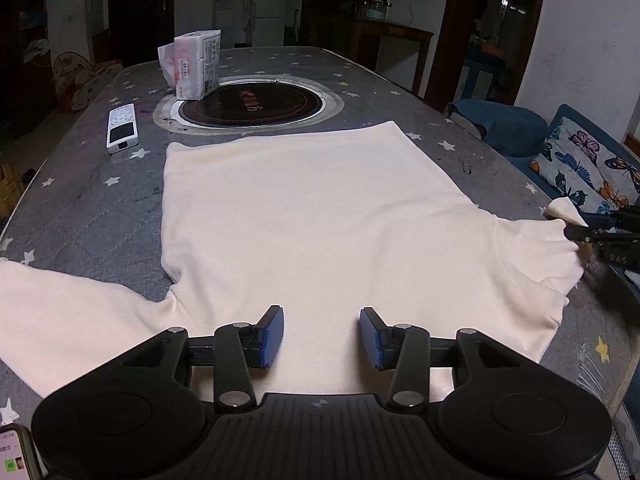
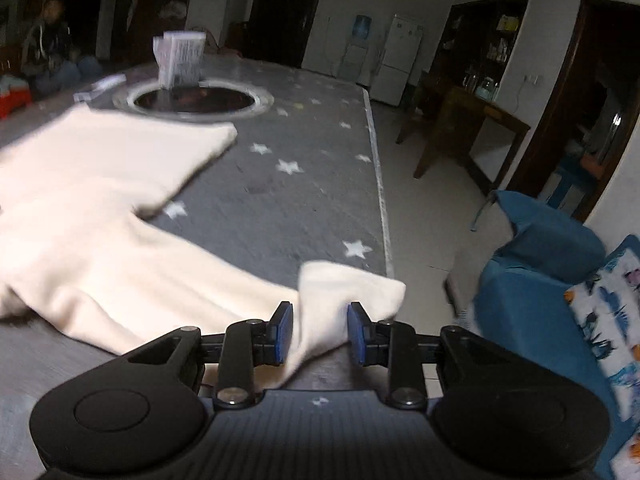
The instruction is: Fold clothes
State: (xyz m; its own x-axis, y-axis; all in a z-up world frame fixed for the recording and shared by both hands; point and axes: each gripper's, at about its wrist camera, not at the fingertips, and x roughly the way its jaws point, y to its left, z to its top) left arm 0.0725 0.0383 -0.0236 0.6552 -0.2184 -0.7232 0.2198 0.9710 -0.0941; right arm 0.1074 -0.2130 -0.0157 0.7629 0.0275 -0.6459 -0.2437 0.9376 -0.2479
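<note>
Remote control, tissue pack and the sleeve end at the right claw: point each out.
remote control [image 1: 122, 130], left wrist view, middle of its face
tissue pack [image 1: 198, 65], left wrist view, front panel
sleeve end [image 2: 348, 286], right wrist view, cuff fabric

Shirt [image 1: 312, 216] lies on table [image 1: 400, 108], remote [image 1: 122, 128] beyond its left corner

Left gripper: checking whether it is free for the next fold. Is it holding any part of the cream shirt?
No, the left gripper hovers open over the cream long-sleeved shirt, nothing pinched between its blue pads.
</note>
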